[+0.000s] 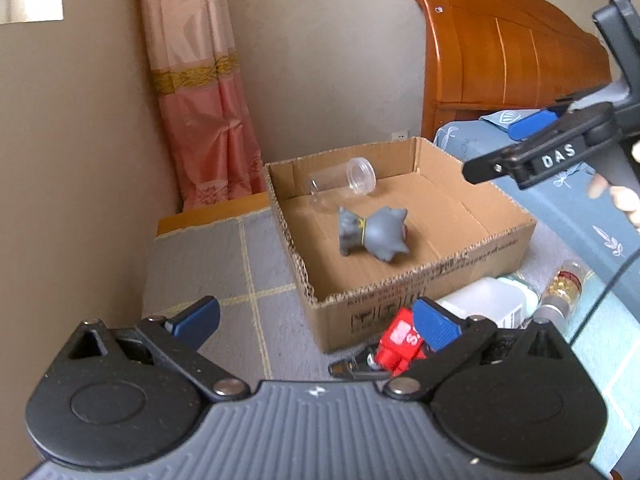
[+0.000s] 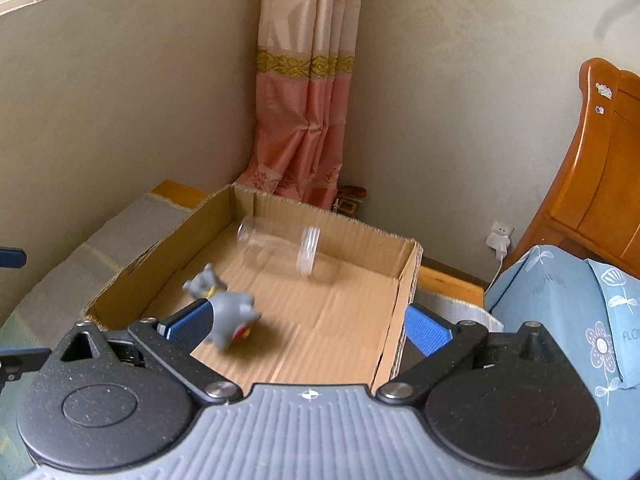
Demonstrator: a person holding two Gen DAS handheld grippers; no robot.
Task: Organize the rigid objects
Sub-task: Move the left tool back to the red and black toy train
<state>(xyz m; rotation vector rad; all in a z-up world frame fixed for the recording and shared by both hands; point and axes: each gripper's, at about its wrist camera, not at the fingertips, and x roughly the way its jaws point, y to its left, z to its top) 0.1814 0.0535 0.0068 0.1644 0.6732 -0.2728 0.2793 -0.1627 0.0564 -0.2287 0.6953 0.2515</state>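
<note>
An open cardboard box [image 1: 424, 280] stands on the grey mat. A grey toy animal [image 1: 372, 232] lies on its side on the box floor, with a clear plastic jar [image 1: 344, 178] lying behind it. My left gripper [image 1: 316, 320] is open and empty, just short of the box's near wall. A red block [image 1: 400, 340] lies beside its right finger [image 1: 436, 324]. My right gripper [image 2: 310, 326] hangs open above the box [image 2: 396, 320]. The blurred toy [image 2: 228, 312] sits by its left finger [image 2: 192, 322], free of the pads. The jar [image 2: 280, 252] is blurred too.
A white container [image 1: 492, 300], a bottle with gold contents [image 1: 564, 284] and a black clip [image 1: 352, 370] lie on the mat to the right of the box. A bed with blue bedding [image 2: 560, 300] and a wooden headboard [image 1: 500, 48] stands on the right. The wall and a pink curtain [image 2: 308, 120] close the corner.
</note>
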